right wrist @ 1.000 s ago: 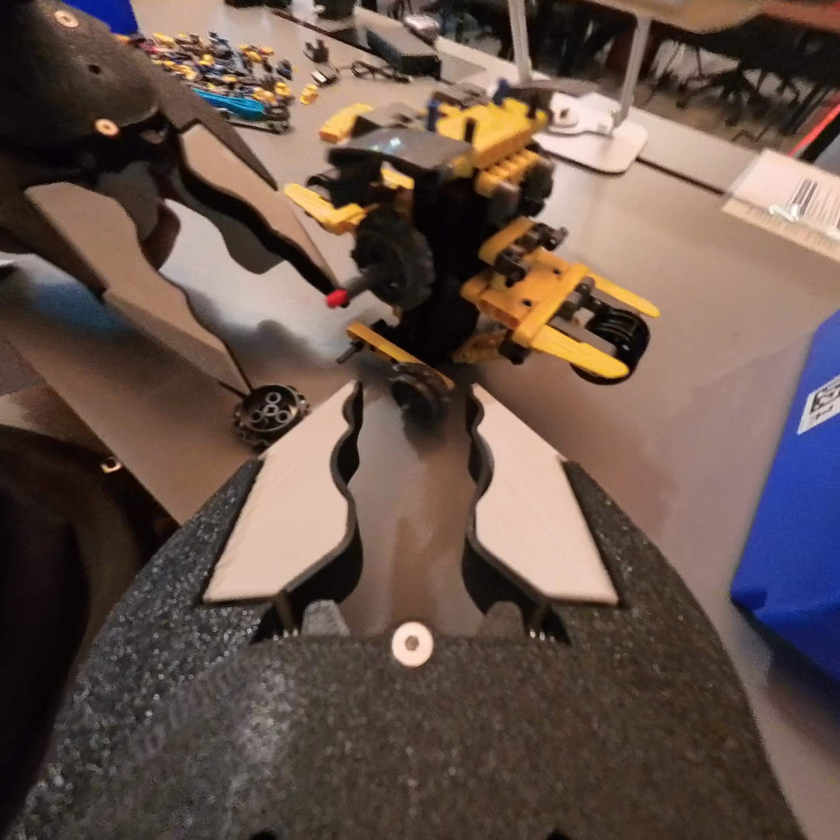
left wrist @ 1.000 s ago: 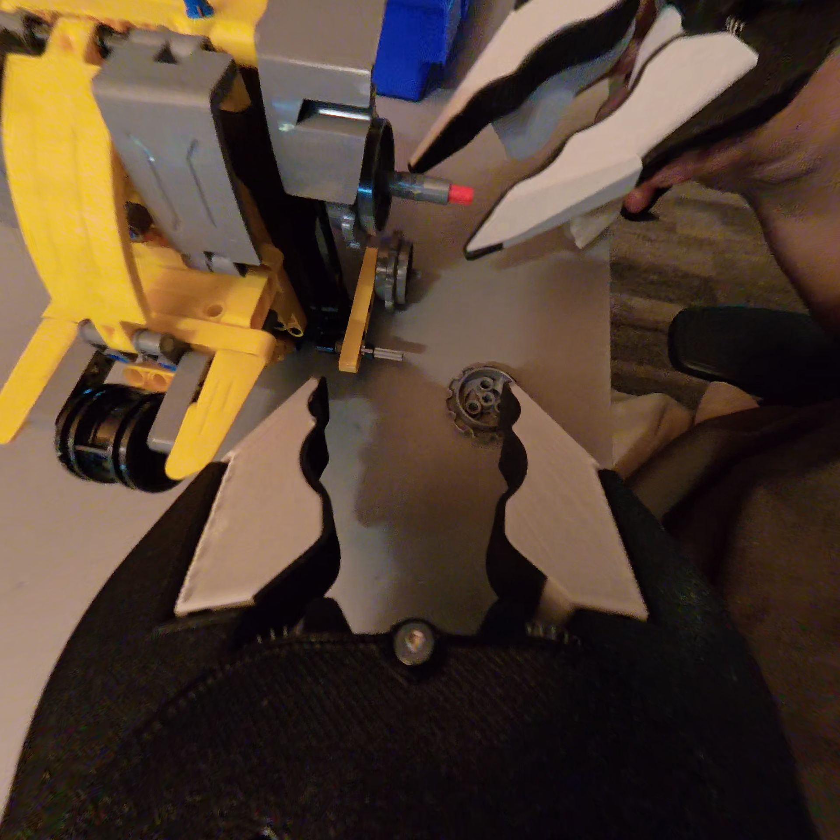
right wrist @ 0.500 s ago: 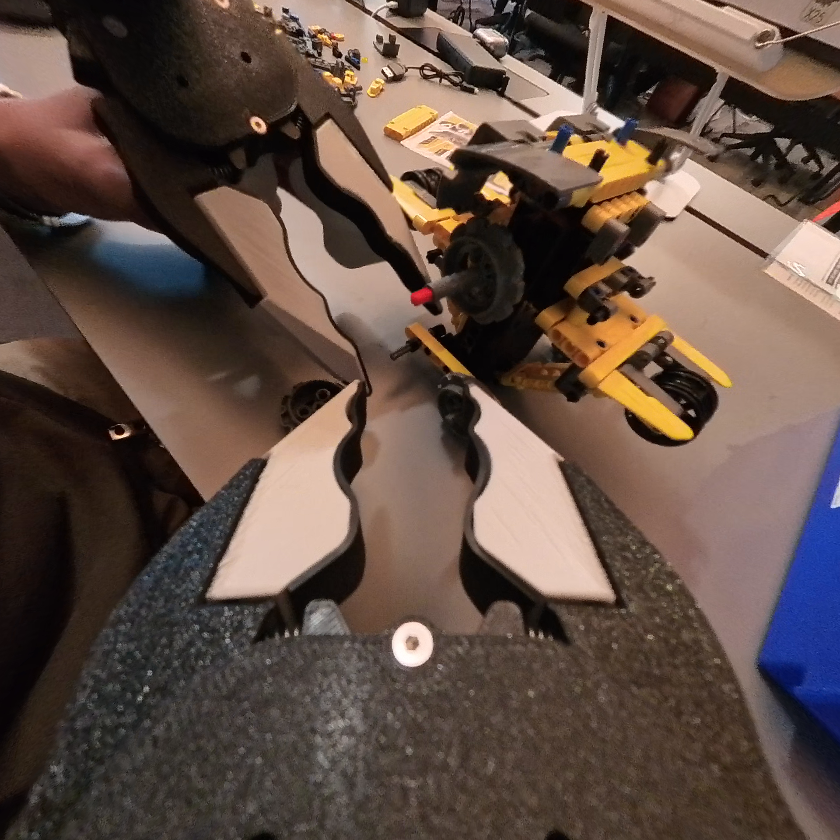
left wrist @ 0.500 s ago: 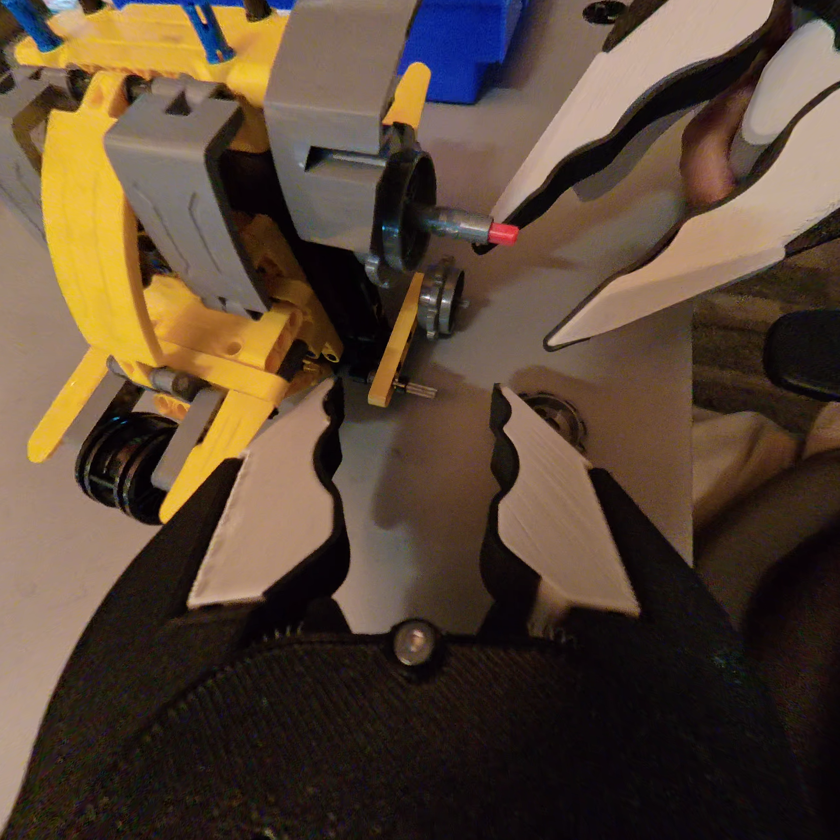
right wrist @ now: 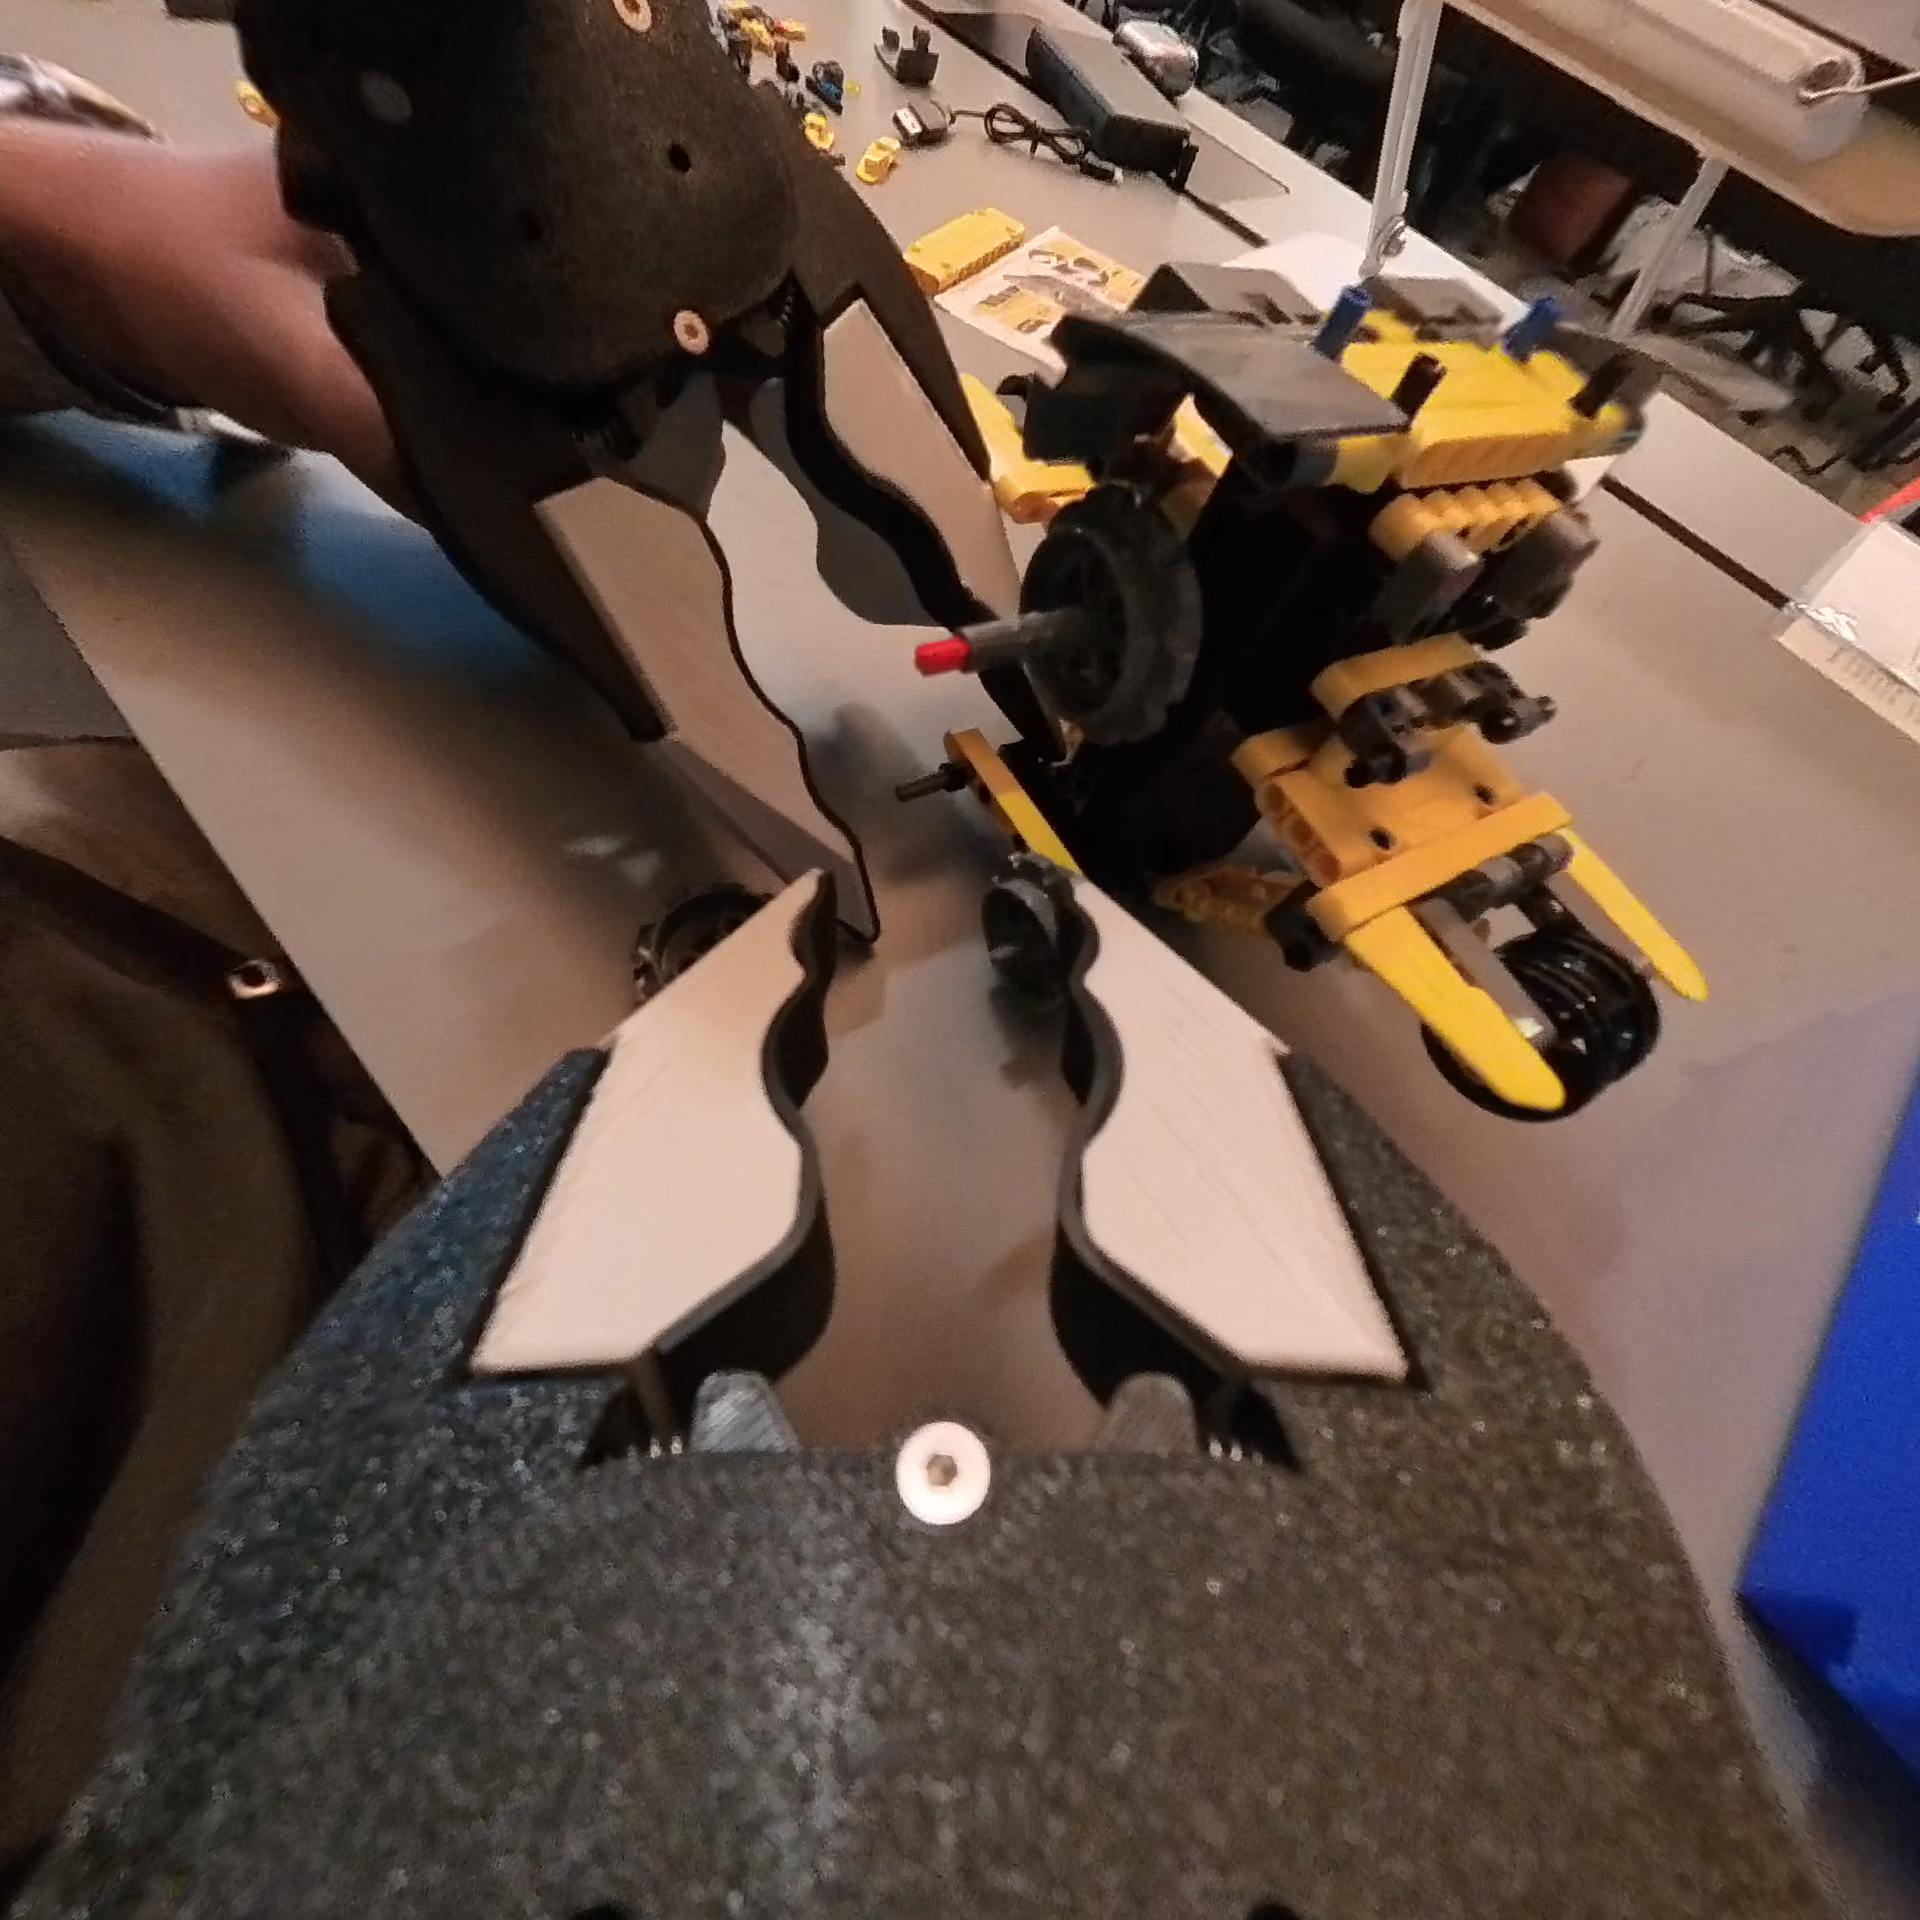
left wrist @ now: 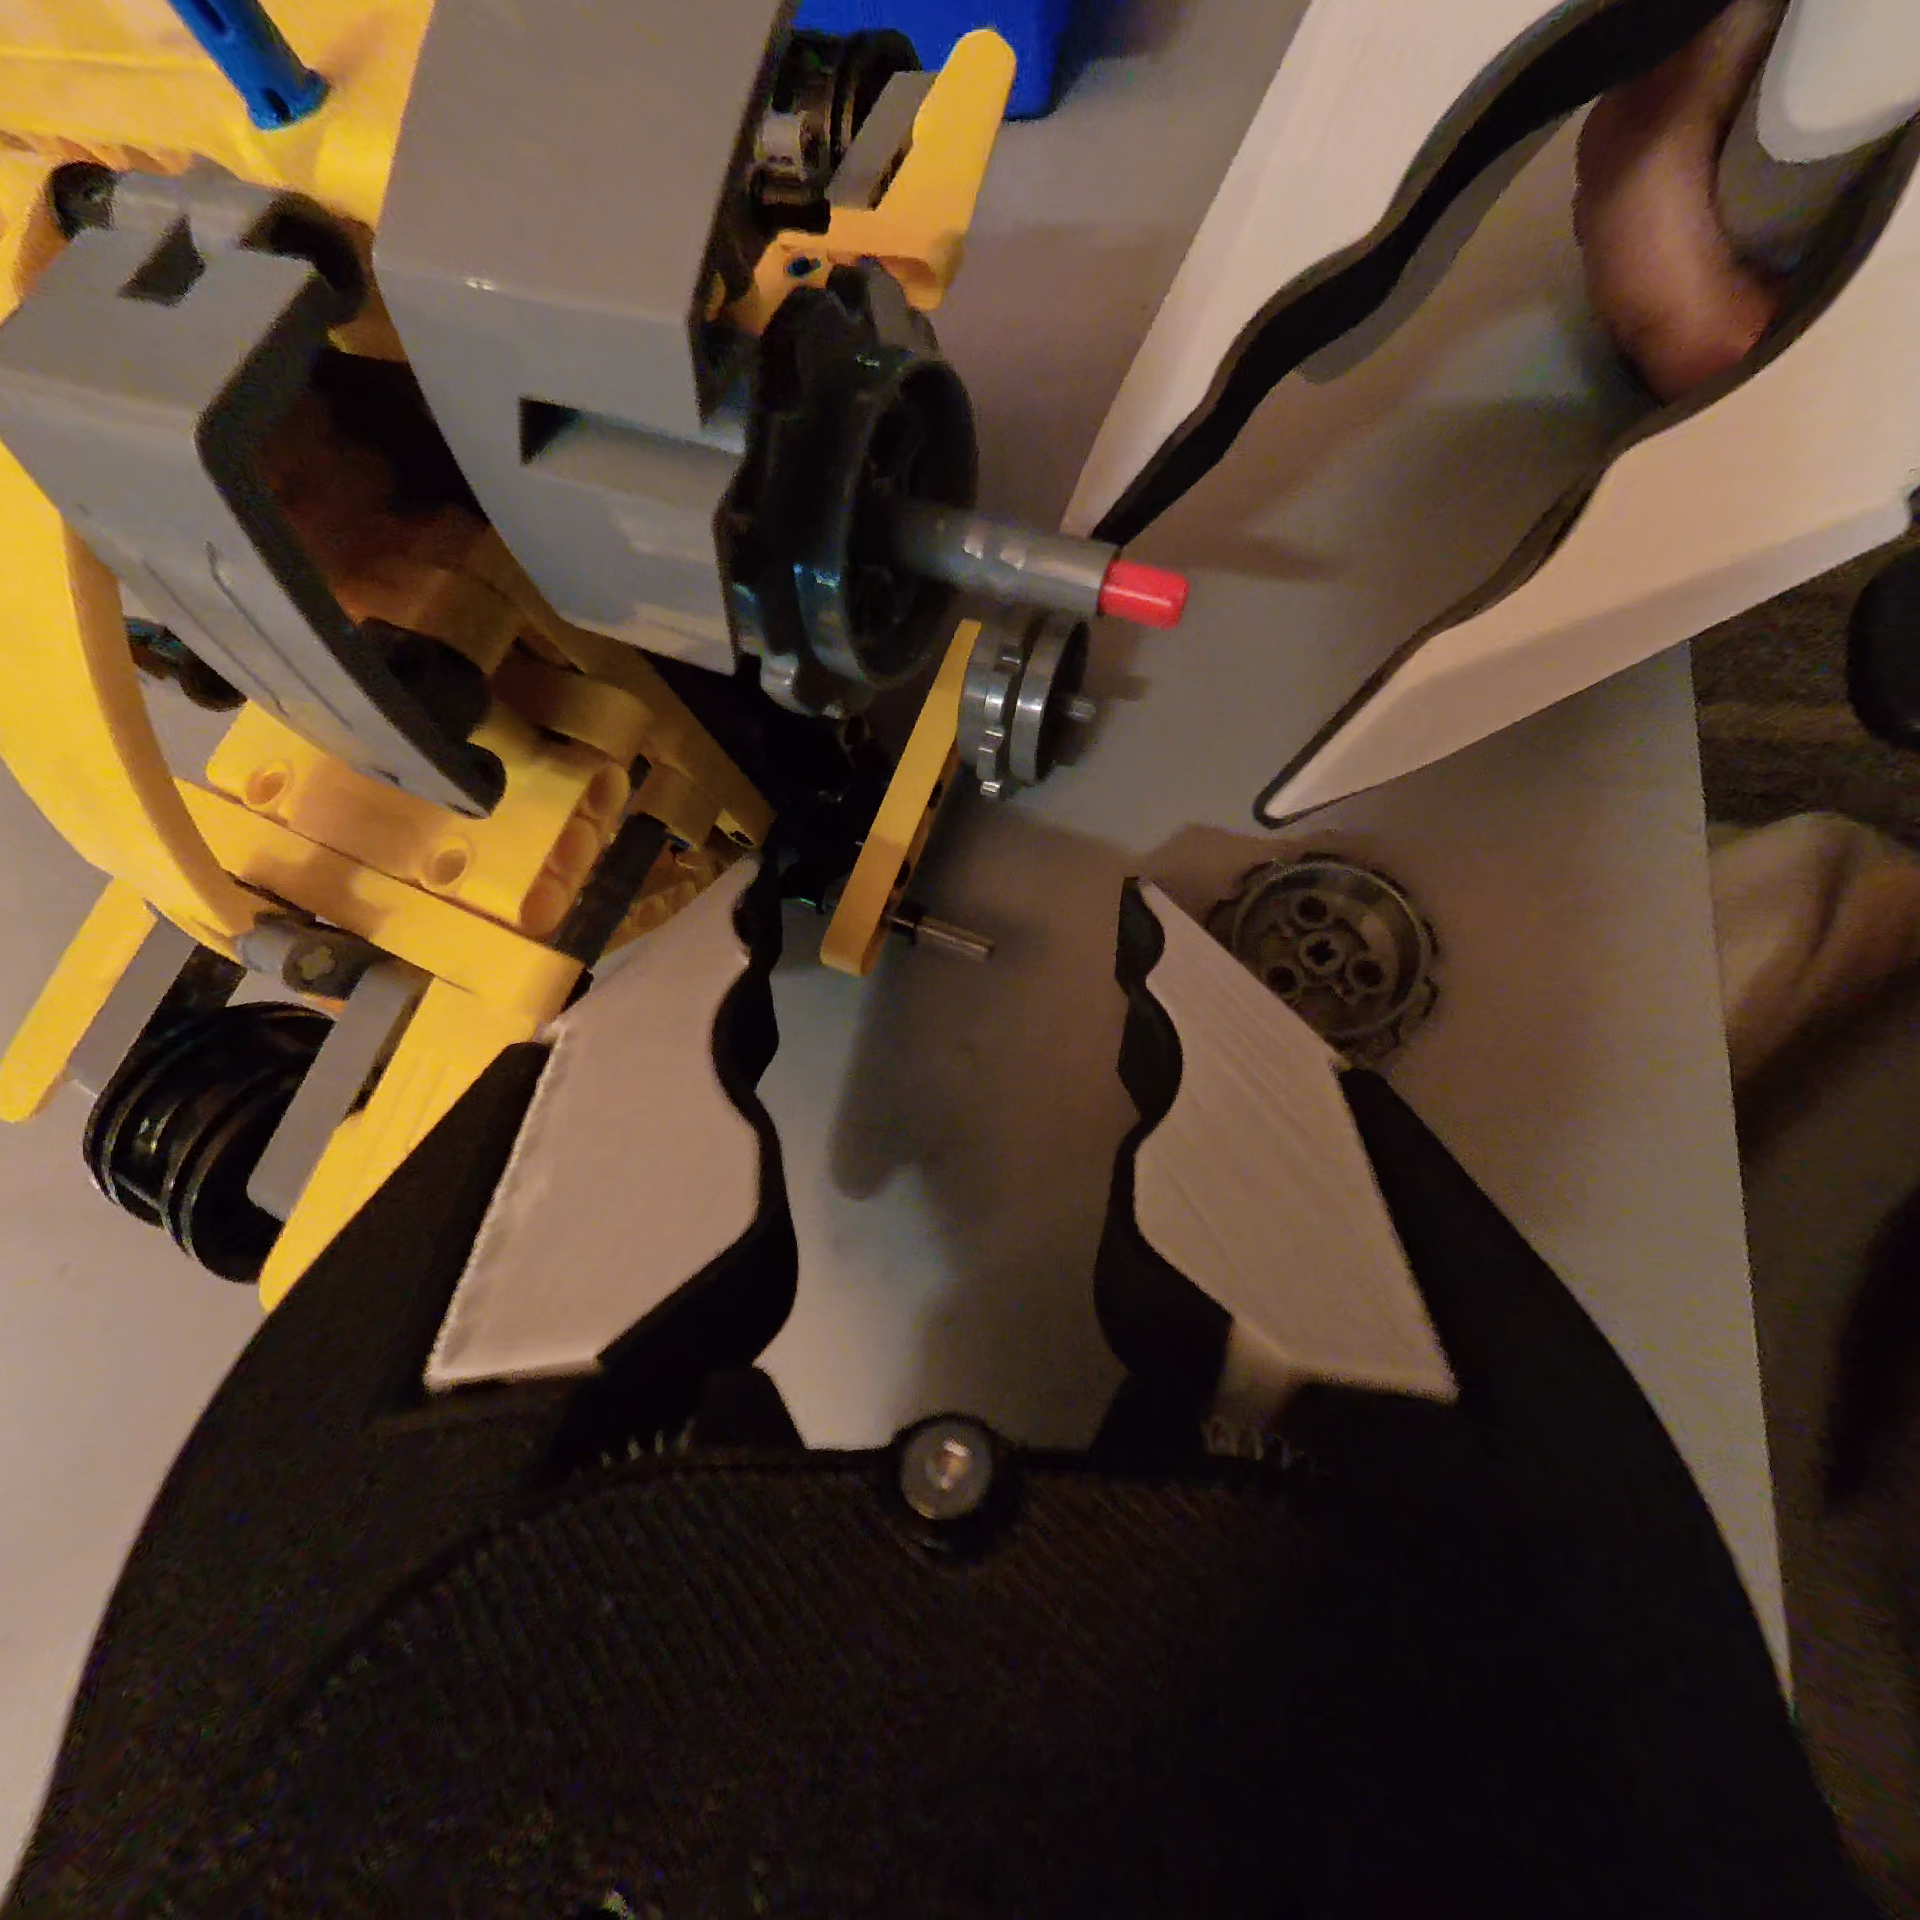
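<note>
A yellow and grey brick-built vehicle [left wrist: 343, 582] is seen at the left of the left wrist view, standing on a grey table [left wrist: 1538, 1039]. A black wheel [left wrist: 852, 520] is carried on its near side, and from it a grey axle with a red tip [left wrist: 1049, 571] juts out over bare tabletop. Below the axle a small grey gear [left wrist: 1023, 707] is fixed to a yellow beam [left wrist: 899, 810]. The left gripper [left wrist: 935, 904] is held with its jaws apart and nothing between them; its left fingertip lies just beside the vehicle's underside, and open table is left in the gap. A loose dark gear wheel [left wrist: 1325, 951] lies flat on the table, partly hidden by the right fingertip and near the table's right edge. The right gripper [left wrist: 1184, 665] is seen above it, jaws apart, the upper fingertip at or just short of the axle; contact cannot be told. In the right wrist view the right gripper [right wrist: 951, 899] is likewise spread and empty, and a blue box [right wrist: 1860, 1455] stands at the far right
</note>
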A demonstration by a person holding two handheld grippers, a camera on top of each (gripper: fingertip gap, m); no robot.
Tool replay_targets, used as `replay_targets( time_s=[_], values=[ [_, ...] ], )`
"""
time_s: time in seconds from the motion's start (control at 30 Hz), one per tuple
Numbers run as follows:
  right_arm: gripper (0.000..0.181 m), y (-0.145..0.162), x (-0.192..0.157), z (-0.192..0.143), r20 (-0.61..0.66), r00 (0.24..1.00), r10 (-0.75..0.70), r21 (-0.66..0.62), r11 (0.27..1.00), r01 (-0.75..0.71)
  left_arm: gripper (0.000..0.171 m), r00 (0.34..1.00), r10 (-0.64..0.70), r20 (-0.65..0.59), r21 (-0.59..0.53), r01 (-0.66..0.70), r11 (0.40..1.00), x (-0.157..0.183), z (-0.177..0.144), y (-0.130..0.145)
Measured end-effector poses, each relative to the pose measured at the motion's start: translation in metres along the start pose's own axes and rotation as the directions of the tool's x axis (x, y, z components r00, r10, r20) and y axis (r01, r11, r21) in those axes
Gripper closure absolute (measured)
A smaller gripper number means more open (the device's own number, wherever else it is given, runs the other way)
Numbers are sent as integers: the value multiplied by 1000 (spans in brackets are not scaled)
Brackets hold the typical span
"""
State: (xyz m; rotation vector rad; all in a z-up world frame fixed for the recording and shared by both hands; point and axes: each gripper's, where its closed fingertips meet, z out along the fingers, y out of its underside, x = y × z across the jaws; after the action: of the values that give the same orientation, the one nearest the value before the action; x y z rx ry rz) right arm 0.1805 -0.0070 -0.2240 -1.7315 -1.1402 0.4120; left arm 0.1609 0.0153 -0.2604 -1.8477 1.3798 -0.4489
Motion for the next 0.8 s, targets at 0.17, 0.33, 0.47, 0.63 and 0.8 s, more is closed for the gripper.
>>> replay_targets(
  time_s=[0.17,0.33,0.47,0.63,0.8],
  values=[
    [147,2,4,8,-29,999,-37,-39,999,36,109,1000,19,-12,-4,-19,1000,1,-1,2],
    [148,1,25,14,-181,983,-19,-58,998,8,110,1000,13,-19,-2,-13,1000,1,-2,2],
    [126,12,25,24,-198,980,12,-148,988,-42,107,999,9,-34,1,-9,1000,1,-2,2],
    [127,8,25,37,-200,976,88,-156,980,-121,90,995,-2,-98,7,3,1000,8,-4,1],
    [130,8,28,42,-238,969,59,-179,978,-104,81,990,-9,-142,12,11,1000,13,-5,1]
  ],
)
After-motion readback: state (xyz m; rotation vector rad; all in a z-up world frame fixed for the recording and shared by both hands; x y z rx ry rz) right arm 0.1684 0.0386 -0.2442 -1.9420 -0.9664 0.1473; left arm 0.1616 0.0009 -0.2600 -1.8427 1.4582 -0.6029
